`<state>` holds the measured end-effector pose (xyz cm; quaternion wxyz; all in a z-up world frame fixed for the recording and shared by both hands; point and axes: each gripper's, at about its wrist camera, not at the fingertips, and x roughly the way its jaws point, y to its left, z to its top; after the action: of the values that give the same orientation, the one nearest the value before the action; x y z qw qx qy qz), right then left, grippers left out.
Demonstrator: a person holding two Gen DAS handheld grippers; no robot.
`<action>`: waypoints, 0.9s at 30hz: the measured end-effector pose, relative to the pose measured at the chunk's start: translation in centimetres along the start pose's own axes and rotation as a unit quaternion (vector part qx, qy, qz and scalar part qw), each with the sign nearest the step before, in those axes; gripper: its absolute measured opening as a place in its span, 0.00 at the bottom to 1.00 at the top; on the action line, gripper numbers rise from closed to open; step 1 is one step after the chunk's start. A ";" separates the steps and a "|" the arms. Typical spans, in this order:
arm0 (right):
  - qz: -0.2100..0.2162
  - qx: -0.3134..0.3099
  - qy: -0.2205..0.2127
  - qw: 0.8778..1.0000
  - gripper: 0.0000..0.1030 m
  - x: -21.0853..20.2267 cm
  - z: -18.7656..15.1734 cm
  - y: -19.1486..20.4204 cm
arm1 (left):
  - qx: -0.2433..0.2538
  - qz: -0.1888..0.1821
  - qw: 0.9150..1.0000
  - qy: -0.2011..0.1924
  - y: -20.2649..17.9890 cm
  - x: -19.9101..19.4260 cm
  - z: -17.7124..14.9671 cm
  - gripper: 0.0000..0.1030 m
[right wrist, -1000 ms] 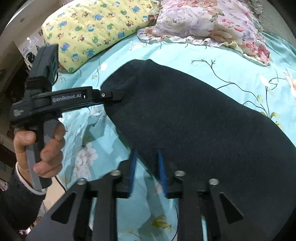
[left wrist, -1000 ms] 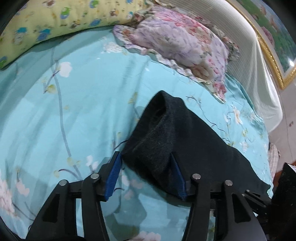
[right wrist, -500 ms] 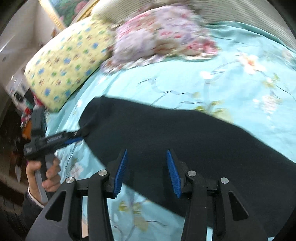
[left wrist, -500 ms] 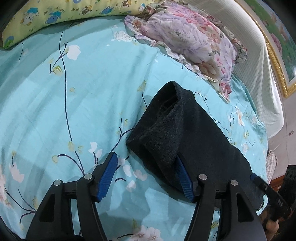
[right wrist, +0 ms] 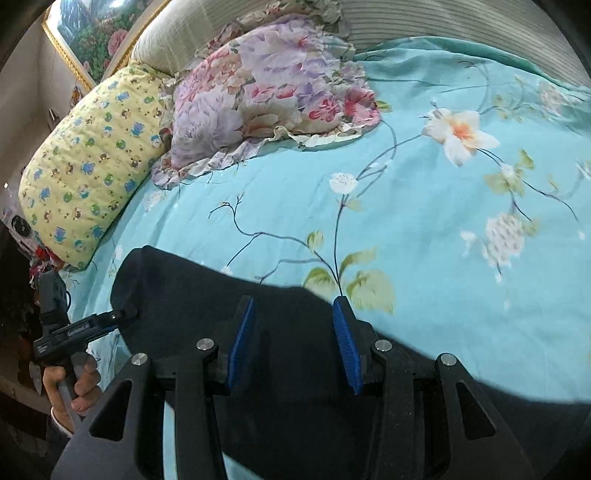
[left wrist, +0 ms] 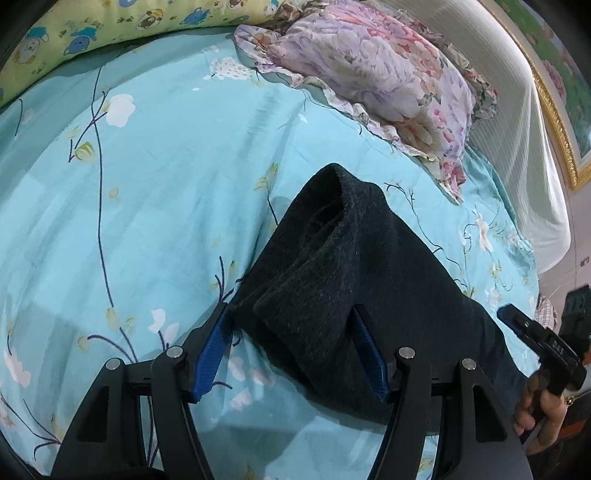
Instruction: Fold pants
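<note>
Dark charcoal pants (left wrist: 354, 280) lie in a long folded strip on the turquoise flowered sheet (left wrist: 147, 206). My left gripper (left wrist: 291, 343) is open and sits low at the strip's near end, whose corner lies between the blue pads (left wrist: 212, 350) without being pinched. The right wrist view shows the same pants (right wrist: 192, 295) running leftward to the left gripper (right wrist: 85, 326), held by a hand (right wrist: 70, 387). My right gripper (right wrist: 293, 332) is open just above the pants' far edge, with dark cloth below both pads. The right gripper (left wrist: 532, 332) also shows at the left wrist view's right edge.
A purple-and-pink flowered pillow (left wrist: 380, 74) and a yellow cartoon-print pillow (right wrist: 92, 162) lie at the head of the bed. A ribbed cream headboard (left wrist: 517, 110) and a gold-framed picture (right wrist: 92, 33) stand behind them. The bed's edge runs close by the hand in the right wrist view.
My left gripper's jaws have spread wider around the pants' end. My right gripper has slid sideways along the pants, away from the left one, rolling as it went, and its jaws have widened a little.
</note>
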<state>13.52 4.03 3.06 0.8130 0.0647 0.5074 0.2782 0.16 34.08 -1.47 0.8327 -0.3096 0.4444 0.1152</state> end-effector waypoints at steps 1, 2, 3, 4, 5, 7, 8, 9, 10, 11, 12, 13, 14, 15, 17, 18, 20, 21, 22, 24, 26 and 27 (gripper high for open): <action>0.000 -0.008 0.010 1.000 0.44 0.8 0.4 0.1 | 0.000 0.000 1.000 0.000 0.0 0.1 0.1 0.64; 0.002 -0.014 0.018 1.000 0.44 1.4 0.5 0.2 | -0.002 -0.001 1.000 -0.002 0.0 0.2 0.1 0.64; 0.003 -0.023 0.029 0.999 0.44 2.2 0.7 0.2 | -0.004 -0.002 1.000 -0.003 0.0 0.2 0.2 0.63; 0.001 -0.030 0.039 0.999 0.44 2.9 0.9 0.2 | -0.007 -0.004 1.000 -0.006 0.1 0.3 0.2 0.63; -0.002 -0.036 0.048 0.998 0.44 3.6 0.9 0.2 | -0.010 -0.006 1.000 -0.009 0.1 0.4 0.3 0.63; -0.008 -0.041 0.068 0.997 0.44 4.9 1.0 -0.2 | -0.011 -0.005 1.000 -0.011 0.0 0.7 0.4 0.62; -0.005 -0.040 0.080 0.996 0.44 5.5 0.9 -0.4 | -0.008 -0.002 1.000 -0.014 -0.2 0.9 0.5 0.62; -0.001 -0.040 0.094 0.995 0.45 6.1 0.7 -0.5 | -0.005 0.001 1.000 -0.017 -0.4 1.0 0.5 0.62; 0.001 -0.046 0.098 0.994 0.46 6.4 0.5 -0.6 | -0.003 0.004 1.000 -0.018 -0.6 1.1 0.5 0.62; 0.002 -0.052 0.095 0.994 0.46 6.4 0.4 -0.5 | -0.002 0.007 1.000 -0.021 -0.8 1.2 0.6 0.62; 0.001 -0.060 0.097 0.993 0.46 6.4 0.3 -0.3 | -0.001 0.006 1.000 -0.024 -0.9 1.3 0.7 0.62; 0.002 -0.063 0.096 0.993 0.42 6.3 0.3 -0.3 | -0.002 0.005 1.000 -0.028 -1.0 1.4 0.7 0.62; 0.009 -0.063 0.096 0.993 0.36 6.3 0.2 -0.2 | -0.003 0.004 0.999 -0.031 -1.0 1.4 0.8 0.58; 0.022 -0.061 0.097 0.993 0.21 6.2 0.1 -0.1 | -0.005 0.004 0.999 -0.035 -1.0 1.2 0.8 0.54; 0.010 -0.075 0.089 0.993 0.17 5.7 0.0 0.5 | -0.015 -0.012 0.998 -0.052 -0.5 0.2 0.9 0.36; 0.004 -0.084 0.084 0.993 0.15 5.4 0.0 0.9 | -0.020 -0.023 0.998 -0.058 -0.2 -0.4 0.9 0.32; -0.003 -0.092 0.068 0.993 0.14 4.3 0.1 1.7 | -0.029 -0.049 0.996 -0.070 0.5 -1.8 0.9 0.21; -0.003 -0.095 0.062 0.994 0.13 4.0 0.3 2.0 | -0.033 -0.055 0.995 -0.077 0.8 -2.4 0.9 0.20; -0.004 -0.097 0.055 0.994 0.13 3.4 0.6 2.4 | -0.033 -0.057 0.994 -0.085 1.0 -3.3 0.8 0.17; 0.003 -0.099 0.043 0.994 0.12 2.4 1.0 3.1 | -0.032 -0.060 0.993 -0.097 1.4 -4.7 0.9 0.12; 0.010 -0.101 0.029 0.994 0.12 1.5 1.4 3.9 | -0.025 -0.061 0.992 -0.106 1.6 -5.9 1.1 0.08; 0.011 -0.103 0.025 0.994 0.12 1.3 1.5 4.3 | -0.022 -0.058 0.992 -0.106 1.7 -6.1 1.1 0.08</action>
<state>13.56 8.60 4.42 0.7994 -0.0202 0.4953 0.3395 -3.45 36.55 3.25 0.8734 -0.3390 0.3324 0.1083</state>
